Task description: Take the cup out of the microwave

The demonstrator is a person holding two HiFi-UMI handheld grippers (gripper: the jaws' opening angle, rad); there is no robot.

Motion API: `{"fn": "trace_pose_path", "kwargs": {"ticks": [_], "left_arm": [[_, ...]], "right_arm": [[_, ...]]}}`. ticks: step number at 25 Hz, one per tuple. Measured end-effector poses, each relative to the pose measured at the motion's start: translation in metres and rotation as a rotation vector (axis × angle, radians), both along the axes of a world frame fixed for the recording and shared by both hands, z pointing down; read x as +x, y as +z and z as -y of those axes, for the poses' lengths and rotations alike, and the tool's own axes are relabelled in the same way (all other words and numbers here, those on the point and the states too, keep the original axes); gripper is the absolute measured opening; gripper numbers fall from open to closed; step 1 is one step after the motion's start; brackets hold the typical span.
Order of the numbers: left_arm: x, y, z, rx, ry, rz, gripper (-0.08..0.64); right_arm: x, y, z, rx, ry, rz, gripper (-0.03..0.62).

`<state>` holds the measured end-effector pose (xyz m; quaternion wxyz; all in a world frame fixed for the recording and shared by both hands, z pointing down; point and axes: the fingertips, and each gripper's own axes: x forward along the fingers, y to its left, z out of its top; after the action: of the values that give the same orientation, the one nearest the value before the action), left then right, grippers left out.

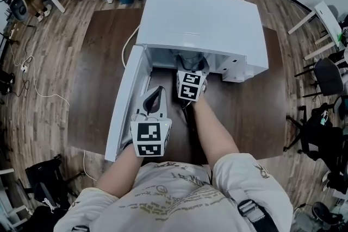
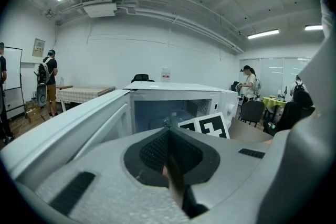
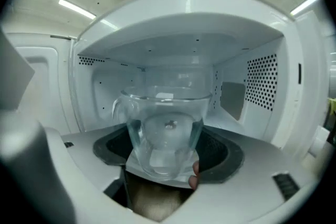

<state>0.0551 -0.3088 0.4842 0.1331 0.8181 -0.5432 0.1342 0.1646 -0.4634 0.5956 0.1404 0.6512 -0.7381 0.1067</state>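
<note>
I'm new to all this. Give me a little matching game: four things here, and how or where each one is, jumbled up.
Things:
1. cup
2. microwave door
3. left tongs
4. right tongs

States:
a. closed, nothing held
b. swung open
c. gripping the cup
d. clear glass, inside the microwave

Pairs: 1-d, 2-b, 3-a, 4-c
</note>
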Motion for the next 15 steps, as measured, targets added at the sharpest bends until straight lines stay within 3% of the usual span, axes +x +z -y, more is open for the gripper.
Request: {"fn": "trace_pose_path", "kwargs": {"ticks": [7,15], "left_arm": [[0.014,-0.013,-0.01,0.03,0.029,-0.018,0.008],[0.029,-0.041,-0.037,0.067,0.073,-0.046,0.008]], "right_arm": [[0.013,-0.025,-0.055,0.009,0.007,0.02,0.348],[0.033,-0.082,-0.126,0.091,0.049,0.054,0.349]]}}
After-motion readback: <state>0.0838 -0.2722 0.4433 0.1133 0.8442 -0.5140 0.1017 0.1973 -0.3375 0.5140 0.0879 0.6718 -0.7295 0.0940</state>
